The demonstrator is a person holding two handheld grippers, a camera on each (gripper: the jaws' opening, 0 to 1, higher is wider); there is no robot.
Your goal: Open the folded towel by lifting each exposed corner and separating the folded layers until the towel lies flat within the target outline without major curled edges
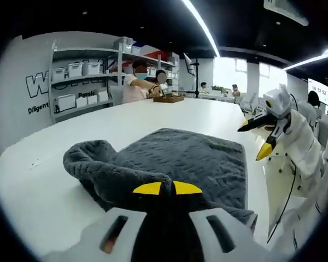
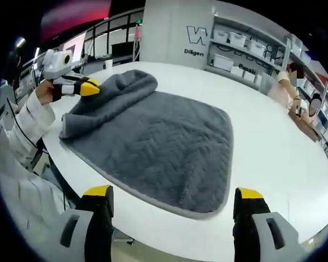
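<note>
White tabletop (image 2: 273, 147) carries the grey towel (image 2: 164, 147), mostly spread, one corner folded over. Left gripper (image 1: 167, 188) is clenched on that raised fold; right gripper (image 2: 175, 199) hovers spread wide off the towel's near edge.

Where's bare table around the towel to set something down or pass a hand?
Free: the wide white table past the towel's flat edge, toward the shelving; also the strip beyond its far edge toward the wooden tray. Crowded: the bunched corner, where the left gripper, jaws shut, pinches the fold. The right gripper, jaws open, hangs at the near table edge.
</note>
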